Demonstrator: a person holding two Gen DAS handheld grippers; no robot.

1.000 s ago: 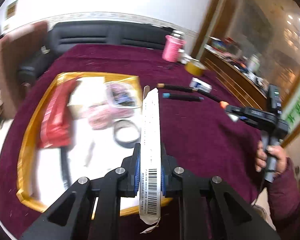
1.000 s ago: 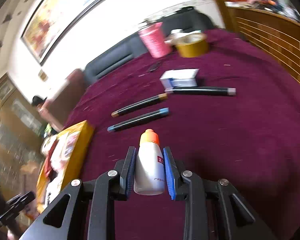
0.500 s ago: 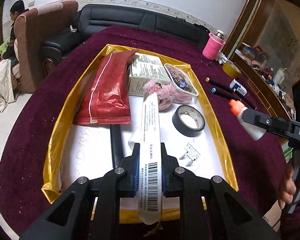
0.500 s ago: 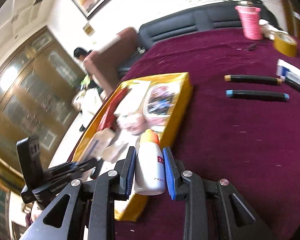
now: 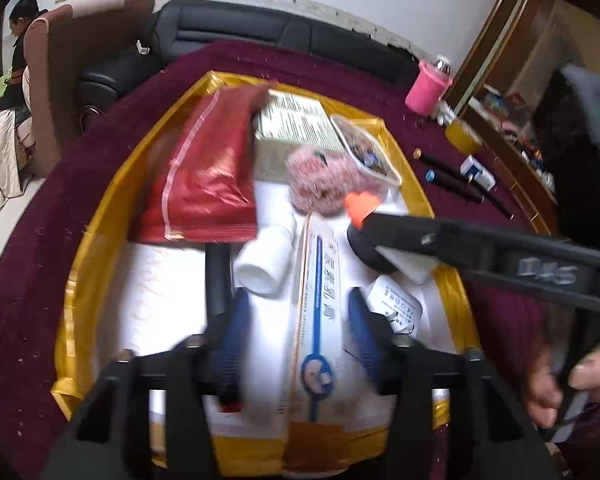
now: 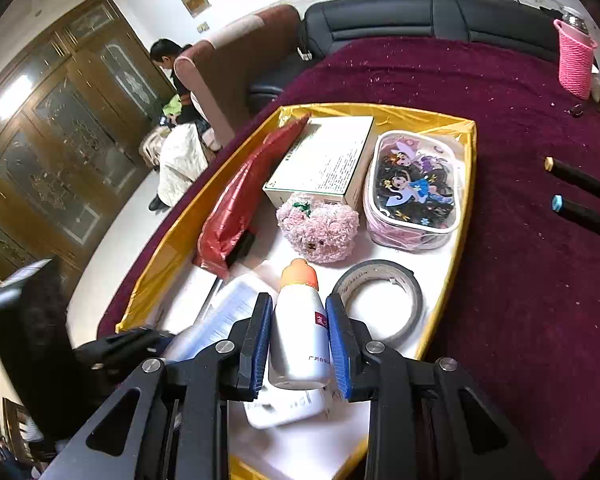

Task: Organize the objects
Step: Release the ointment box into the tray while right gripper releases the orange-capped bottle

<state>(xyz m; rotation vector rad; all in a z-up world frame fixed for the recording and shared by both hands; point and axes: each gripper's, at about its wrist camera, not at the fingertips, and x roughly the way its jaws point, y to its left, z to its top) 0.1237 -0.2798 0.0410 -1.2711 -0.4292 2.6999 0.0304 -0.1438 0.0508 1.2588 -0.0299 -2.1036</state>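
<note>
Along the left wall of the shallow gold-rimmed tray (image 6: 466, 184) with its white floor lies a crinkled red foil packet (image 6: 240, 204), and beside it a white printed carton (image 6: 328, 160), a fuzzy pink knitted bear (image 6: 320, 232), a clear zip pouch with cartoon girls (image 6: 414, 188) and, nearer the camera, a roll of black tape (image 6: 380, 300). Over the near end of that tray the left gripper (image 5: 296, 332) has just been opening: its blue pads now stand spread on either side of a long flat white packet with a blue stripe (image 5: 318, 320), which appears to lie loose on the tray floor between them, though blur makes it hard to be sure that neither pad touches it. Just left of it are a small white bottle (image 5: 266, 260) and a black marker (image 5: 218, 280). Further right, the right gripper (image 6: 298, 344) pinches a white plastic bottle with an orange cap (image 6: 300, 332) by its body, cap pointing toward the bear, above the tray's near floor. On the maroon cloth to the right, two black pens (image 6: 580, 196) wait outside the tray. By my reading, the packet's drop is done and the bottle's placement is in hand; next the right hand should lower into the bare patch between packet and tape, release, and lift clear without nudging the tape.
</note>
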